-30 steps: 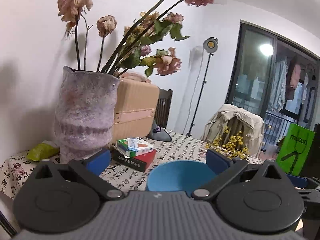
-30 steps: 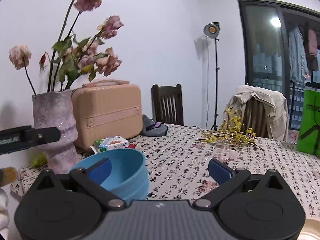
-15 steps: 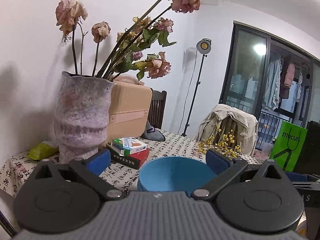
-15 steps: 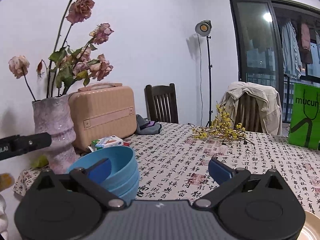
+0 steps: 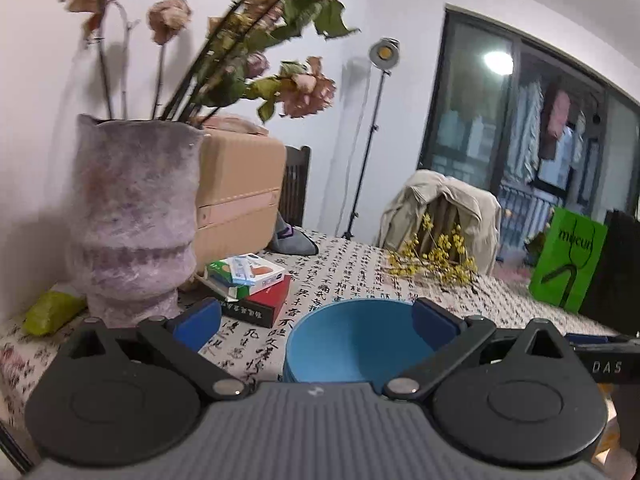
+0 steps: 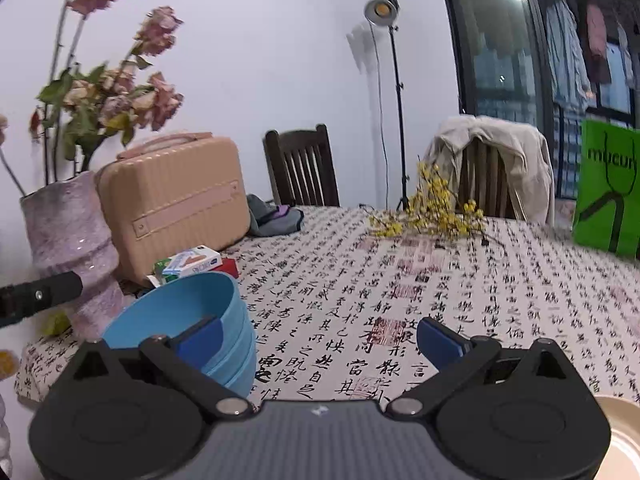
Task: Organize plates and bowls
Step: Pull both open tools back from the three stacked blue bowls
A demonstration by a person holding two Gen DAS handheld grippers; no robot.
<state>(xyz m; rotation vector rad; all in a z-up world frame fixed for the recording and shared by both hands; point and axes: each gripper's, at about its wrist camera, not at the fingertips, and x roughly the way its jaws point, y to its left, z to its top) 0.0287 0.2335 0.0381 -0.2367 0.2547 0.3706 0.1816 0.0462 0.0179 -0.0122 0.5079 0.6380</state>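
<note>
A stack of blue bowls [image 5: 352, 340] stands on the printed tablecloth, between the wide-apart fingers of my left gripper [image 5: 316, 318], which is open and empty. In the right wrist view the same stack [image 6: 188, 320] sits at the lower left. My right gripper [image 6: 320, 334] is open and empty, its left finger in front of the stack's rim, not gripping it. A cream plate's edge [image 6: 620, 428] shows at the lower right corner.
A tall purple vase [image 5: 132, 220] of dried roses, a peach suitcase [image 6: 176, 204] and a pile of small boxes [image 5: 250, 284] stand close left of the bowls. Yellow flower sprigs [image 6: 436, 216] and a green bag [image 6: 608, 196] lie farther back. Chairs stand behind the table.
Both grippers have moved slightly; the bowl stack sits more centred between the left fingers. The bowls rest on the table and both grippers stay open.
</note>
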